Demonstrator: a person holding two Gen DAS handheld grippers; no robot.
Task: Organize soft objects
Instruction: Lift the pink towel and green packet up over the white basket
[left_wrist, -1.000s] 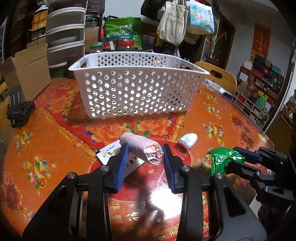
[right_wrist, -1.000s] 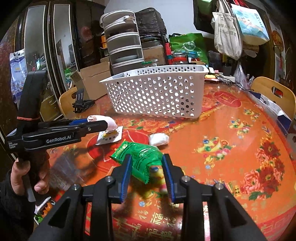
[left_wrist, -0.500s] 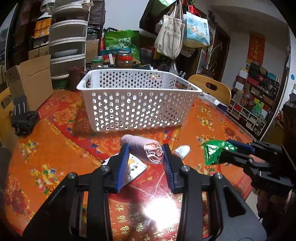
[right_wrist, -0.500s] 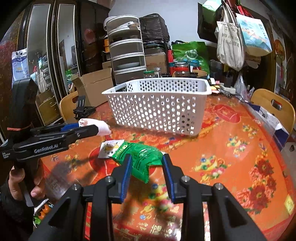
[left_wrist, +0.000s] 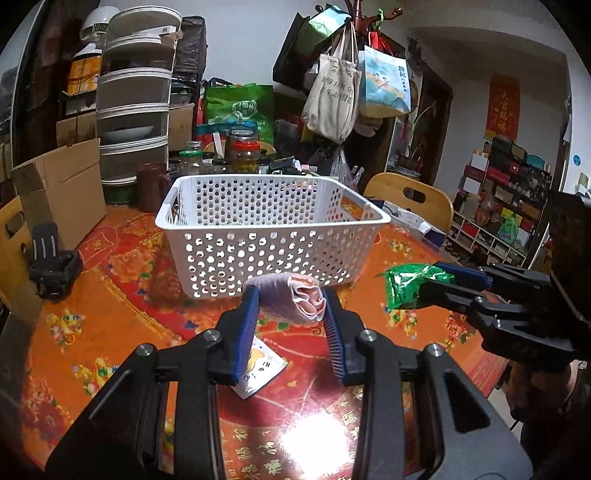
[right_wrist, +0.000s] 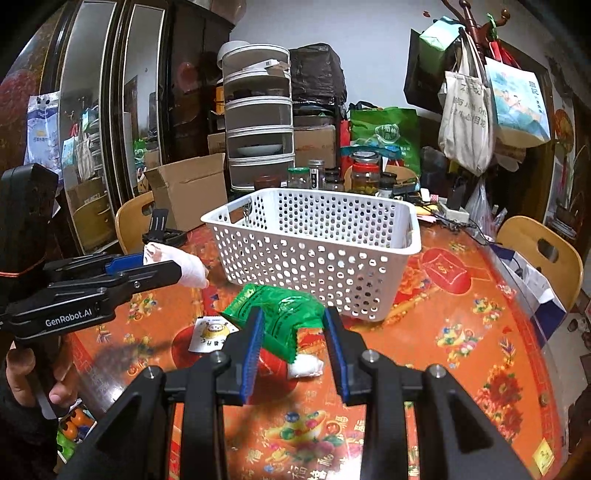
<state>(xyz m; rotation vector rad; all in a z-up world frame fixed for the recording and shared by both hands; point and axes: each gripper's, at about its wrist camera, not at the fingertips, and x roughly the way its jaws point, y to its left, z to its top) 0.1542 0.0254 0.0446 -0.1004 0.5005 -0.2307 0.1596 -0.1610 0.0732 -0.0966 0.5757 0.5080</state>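
L gripper (left_wrist: 290, 308): blue-padded jaws clamped on rolled pale-pink cloth bundle (left_wrist: 291, 301), held off the bench, just in front of near wall of white perforated plastic basket (left_wrist: 273, 254). In R wrist view the same roll (right_wrist: 181, 269) sticks out past the black fingers, left of basket (right_wrist: 314, 258).

R gripper (right_wrist: 293, 332): jaws closed on crinkly green foil snack packet (right_wrist: 280, 314), lifted clear of the bench. From L wrist view the packet (left_wrist: 410, 286) hangs at the tip of R gripper, right of basket's near corner, apart from it.

Bench (left_wrist: 92, 332): round, red/orange floral cloth w/ glossy cover. Left on it: flat white sachet w/ yellow print (left_wrist: 260, 369), under L gripper; also seen in R view (right_wrist: 212, 334). Small white wadded soft lump (right_wrist: 306, 367) lies below the green packet, betw. R jaws in view.

Basket interior mostly hidden by walls; contents cannot tell.

Surroundings: black clip-stand (left_wrist: 51, 264) at left bench edge; cardboard box (left_wrist: 62, 192); stacked grey drawer unit (left_wrist: 135, 122); glass jars (left_wrist: 245, 153) behind basket; wooden chair (left_wrist: 413, 195) far right; tote bags (left_wrist: 334, 99) on coat rack. Nothing lies betw. either load and basket rim.
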